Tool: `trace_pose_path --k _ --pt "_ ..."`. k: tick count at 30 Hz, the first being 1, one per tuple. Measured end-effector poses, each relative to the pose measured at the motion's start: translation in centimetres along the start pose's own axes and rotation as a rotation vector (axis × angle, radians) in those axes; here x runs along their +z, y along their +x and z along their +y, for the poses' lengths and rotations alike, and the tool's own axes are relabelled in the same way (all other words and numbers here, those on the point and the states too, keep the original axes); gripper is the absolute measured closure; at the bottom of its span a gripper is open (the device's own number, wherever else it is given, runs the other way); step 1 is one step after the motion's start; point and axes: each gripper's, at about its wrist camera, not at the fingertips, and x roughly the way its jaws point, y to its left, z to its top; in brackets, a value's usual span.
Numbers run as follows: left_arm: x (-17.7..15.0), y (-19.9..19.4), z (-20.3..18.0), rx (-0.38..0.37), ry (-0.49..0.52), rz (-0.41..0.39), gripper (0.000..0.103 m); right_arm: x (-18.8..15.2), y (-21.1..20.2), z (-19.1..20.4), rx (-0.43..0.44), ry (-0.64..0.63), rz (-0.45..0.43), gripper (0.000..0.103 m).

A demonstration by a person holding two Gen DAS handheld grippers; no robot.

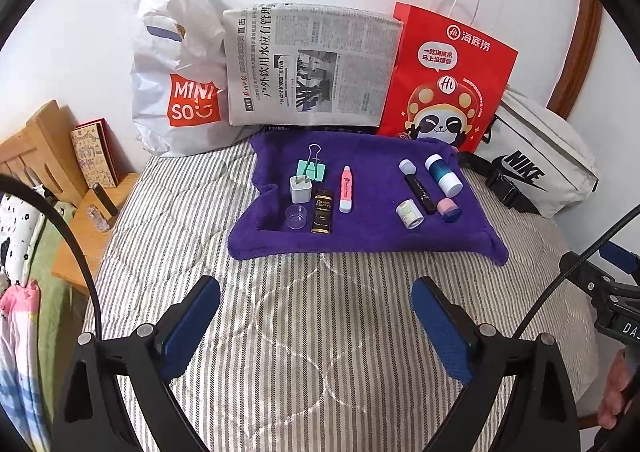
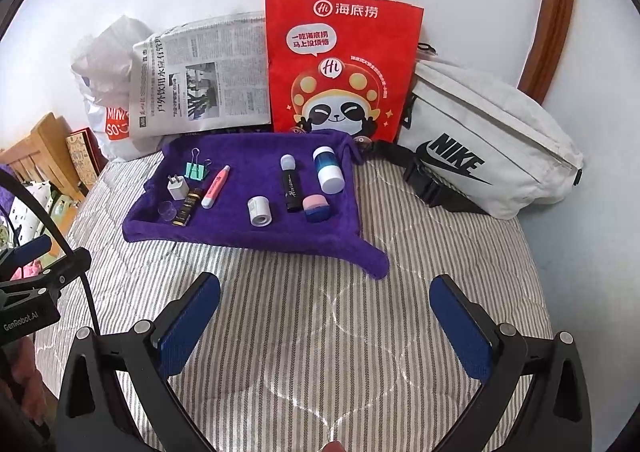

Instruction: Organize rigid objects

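A: Two grippers, both with jaws spread wide and nothing between the blue pads. The left gripper (image 1: 316,326) sits at the bottom of its own view over the striped quilt (image 1: 304,336); the right gripper (image 2: 326,326) does the same in its view.

B: And the things to sort?

A: All lie on the purple towel (image 1: 368,228) in the middle of the frame, well beyond the fingertips. Left group: a mint binder clip (image 1: 313,169) at the back, a white charger plug (image 1: 300,189) just in front of it, a clear small cup (image 1: 296,217) nearest the towel's front edge, a dark Grand Reserve tube (image 1: 322,211) beside the cup, and a pink-and-white pen-shaped stick (image 1: 346,188) to its right.

B: The right group?

A: A black tube with a white cap (image 1: 418,186), a blue bottle with white ends (image 1: 443,174) lying right of it, a small white roll (image 1: 409,214) in front, and a pink-topped blue jar (image 1: 449,210) just beside the black tube's lower end.

B: Behind the towel?

A: Against the white wall, from left to right: a white Miniso bag (image 1: 180,92), a folded newspaper (image 1: 312,64), a red Haidilao paper bag (image 1: 448,80), and a pale Nike waist bag (image 1: 536,164) at the right edge. A wooden bedframe (image 1: 36,148) fills the far left.
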Motion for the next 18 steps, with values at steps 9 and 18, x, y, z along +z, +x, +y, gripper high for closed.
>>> trace_pose_path --k 9,18 --pt "-0.09 -0.06 -0.08 -0.003 -0.001 0.023 0.0 0.01 -0.74 0.27 -0.005 -0.003 -0.011 0.0" --pt "0.01 -0.36 0.03 -0.005 -0.001 0.02 0.0 -0.09 -0.93 0.06 -0.02 0.003 -0.007 0.0"
